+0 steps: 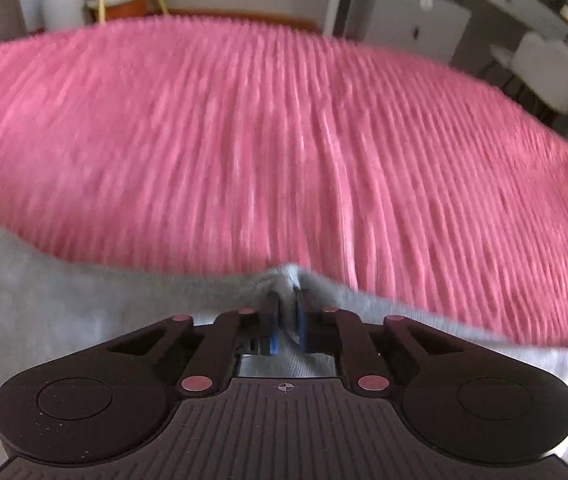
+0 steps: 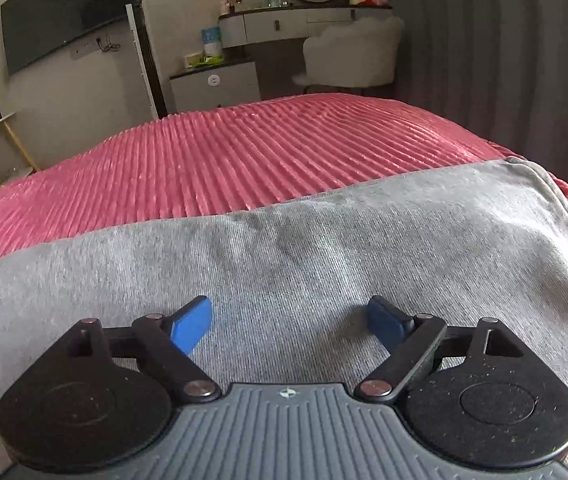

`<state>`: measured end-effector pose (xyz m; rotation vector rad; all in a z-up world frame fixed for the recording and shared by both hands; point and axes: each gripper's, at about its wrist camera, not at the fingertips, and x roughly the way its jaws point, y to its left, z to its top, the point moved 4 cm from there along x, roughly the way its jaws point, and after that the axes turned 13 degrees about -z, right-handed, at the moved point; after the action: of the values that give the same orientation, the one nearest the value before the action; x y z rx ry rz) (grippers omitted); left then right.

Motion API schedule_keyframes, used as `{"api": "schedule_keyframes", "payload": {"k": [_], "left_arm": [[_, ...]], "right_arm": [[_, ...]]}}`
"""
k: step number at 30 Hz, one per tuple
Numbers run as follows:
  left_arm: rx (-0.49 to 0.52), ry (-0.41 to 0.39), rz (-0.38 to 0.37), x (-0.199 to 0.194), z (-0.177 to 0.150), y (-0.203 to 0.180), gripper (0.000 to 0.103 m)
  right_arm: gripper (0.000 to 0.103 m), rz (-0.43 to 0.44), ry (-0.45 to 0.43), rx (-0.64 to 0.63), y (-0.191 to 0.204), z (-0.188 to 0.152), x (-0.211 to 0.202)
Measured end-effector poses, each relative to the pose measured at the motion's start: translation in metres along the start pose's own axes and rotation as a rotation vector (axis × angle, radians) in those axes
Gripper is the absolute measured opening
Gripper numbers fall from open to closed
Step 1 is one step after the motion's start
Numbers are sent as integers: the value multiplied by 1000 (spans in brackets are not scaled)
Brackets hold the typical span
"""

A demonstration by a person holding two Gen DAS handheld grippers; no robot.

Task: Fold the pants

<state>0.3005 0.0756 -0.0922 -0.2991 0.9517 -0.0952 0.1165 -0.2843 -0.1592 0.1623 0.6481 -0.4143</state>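
Pinching a fold of the grey pants (image 1: pixel 63 320) in your left gripper (image 1: pixel 286 312) lets you carry that edge over the pink bedspread (image 1: pixel 284 140); your right gripper (image 2: pixel 290 322) hovers spread wide above the flat cloth, probably ready to steady it.

My left gripper (image 1: pixel 287 312): black linkage arms, pink-red round pivot pins, blue pads on the fingers (image 1: pixel 272 320), ribbed dark plate with a small crosshair mark, two round black housings. My right gripper (image 2: pixel 288 320): same build, grey ribbed plate, silvery pins, dust specks on the housings.
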Motion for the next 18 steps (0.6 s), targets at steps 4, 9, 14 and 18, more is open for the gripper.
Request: {"api": "schedule_keyframes", "payload": {"k": [4, 9, 14, 18], "left_arm": [[67, -264, 81, -30, 14, -7, 1], [73, -233, 3, -46, 3, -14, 33], [196, -210, -144, -58, -44, -49, 57], [147, -69, -49, -24, -74, -44, 59]], "right_arm": [[86, 16, 1, 10, -3, 1, 5], [86, 6, -6, -9, 0, 0, 7], [86, 27, -4, 38, -6, 1, 6], [85, 49, 0, 48, -10, 2, 6]]}}
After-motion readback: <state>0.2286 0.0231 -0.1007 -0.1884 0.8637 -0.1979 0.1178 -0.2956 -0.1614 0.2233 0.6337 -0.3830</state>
